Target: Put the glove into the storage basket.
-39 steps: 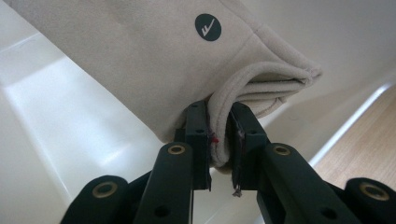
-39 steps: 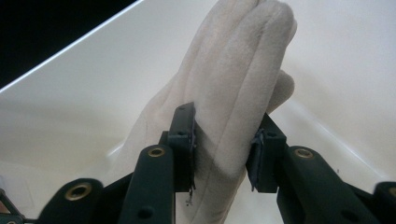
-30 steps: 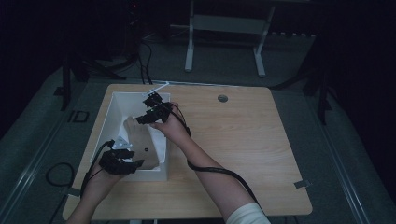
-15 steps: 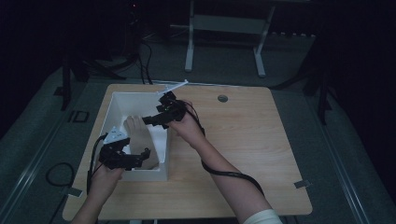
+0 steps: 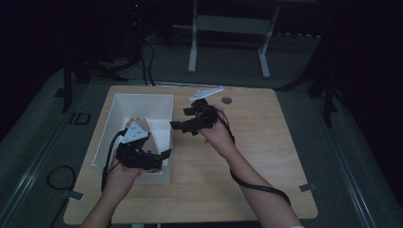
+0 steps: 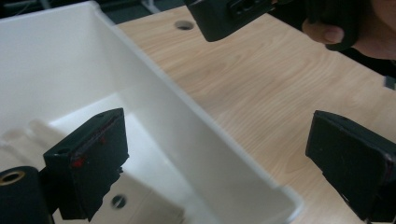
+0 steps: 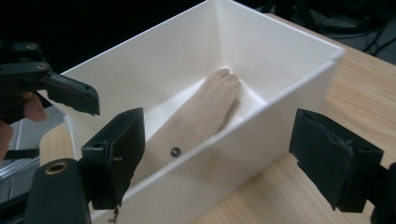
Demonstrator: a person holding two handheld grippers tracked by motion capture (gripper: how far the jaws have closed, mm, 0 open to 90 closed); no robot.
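wooden foot form [image 7: 201, 116] lying on floor of white bin [image 5: 164, 102] | left gripper [image 5: 159, 159] over bin's near end, jaws just opened, nothing between | right gripper [image 5: 183, 124] beside bin's right wall, jaws just opened, empty

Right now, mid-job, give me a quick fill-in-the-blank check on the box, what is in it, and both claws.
1. The tan wooden hand-shaped form lies inside the ____ rectangular plastic box.
2. The jaws of the left claw stand ____, with nothing between them.
3. The right claw hangs over the light wooden ____, beside the box.
4. In the left gripper view, the box's ____ runs between the jaws.

Missing words: white; open; table; rim
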